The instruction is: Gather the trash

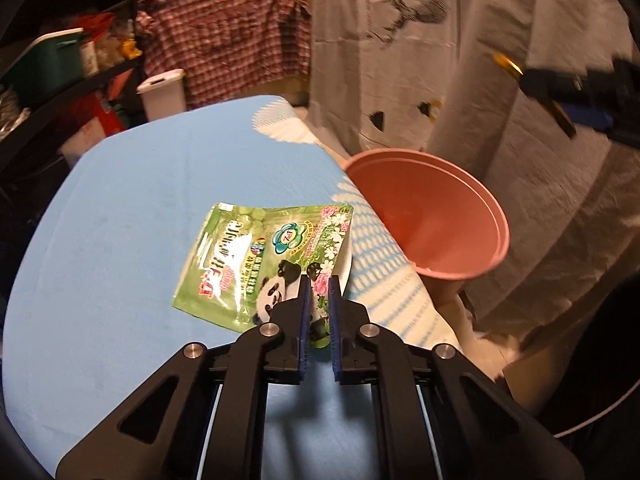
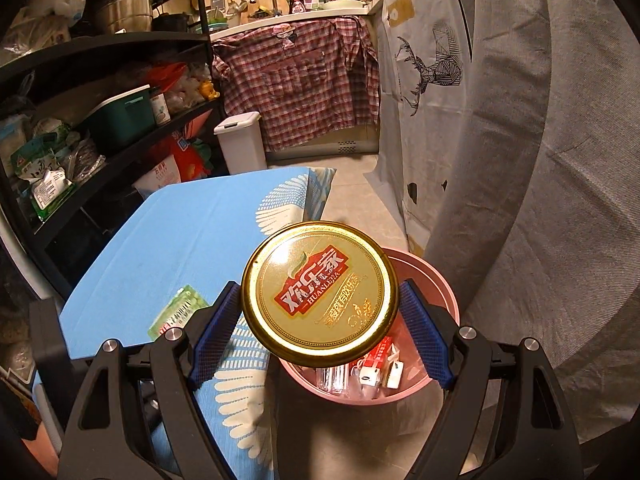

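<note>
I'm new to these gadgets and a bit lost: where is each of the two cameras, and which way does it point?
Left wrist: on the left gripper, looking down at a green packet pinched on the blue table; its black fingers show.
Right wrist: on the right gripper, above the pink bin, holding a gold lid.
Shared: table, packet, bin.

A green pouch (image 1: 256, 264) printed with a panda and pink flowers is lying at twelve o'clock of blue pads (image 1: 304, 312); a gold lid (image 2: 320, 294) is showing red lettering above a pink bin (image 2: 440, 280).
</note>
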